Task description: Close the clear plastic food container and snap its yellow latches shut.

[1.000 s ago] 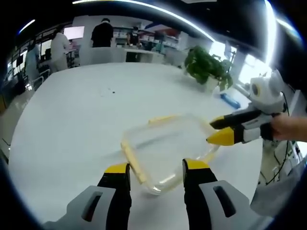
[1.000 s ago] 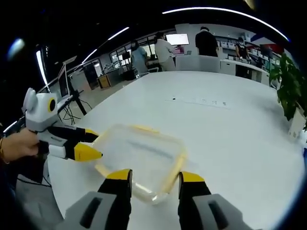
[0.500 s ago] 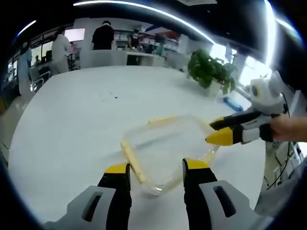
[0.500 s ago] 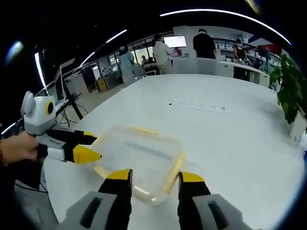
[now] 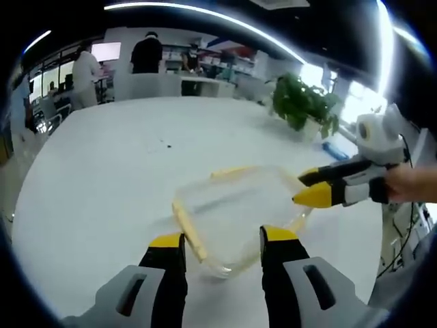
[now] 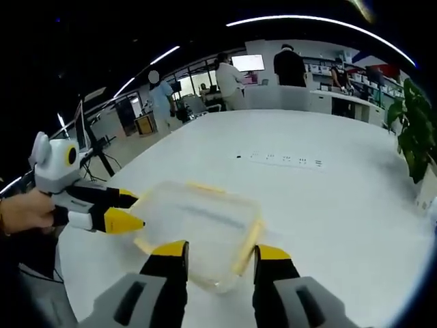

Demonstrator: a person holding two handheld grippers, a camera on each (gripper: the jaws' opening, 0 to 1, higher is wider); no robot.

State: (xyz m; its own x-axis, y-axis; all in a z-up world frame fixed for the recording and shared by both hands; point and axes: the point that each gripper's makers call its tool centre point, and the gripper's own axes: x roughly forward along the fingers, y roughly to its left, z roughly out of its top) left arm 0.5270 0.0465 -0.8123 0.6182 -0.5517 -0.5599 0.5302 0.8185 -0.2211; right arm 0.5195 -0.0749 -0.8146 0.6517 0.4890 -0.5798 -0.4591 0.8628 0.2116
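**A:** Clear rectangular plastic food container (image 5: pixel 235 215) with pale yellow latches — where does it lie on the broad round white table (image 5: pixel 102 171)?

**B:** Near the table's edge, lid seemingly on; both grippers hang just short of it. One long yellow latch (image 5: pixel 190 232) runs along its side, ahead of the left gripper (image 5: pixel 223 240).

**A:** And the jaws?

**B:** Both pairs stand wide, holding nothing. The right gripper (image 6: pixel 214 251) faces another yellow latch (image 6: pixel 246 240).

**A:** How does one snap them well?

**B:** Probably steady the container with one gripper, then press each latch down squarely along its length, so that the box doesn't skid.
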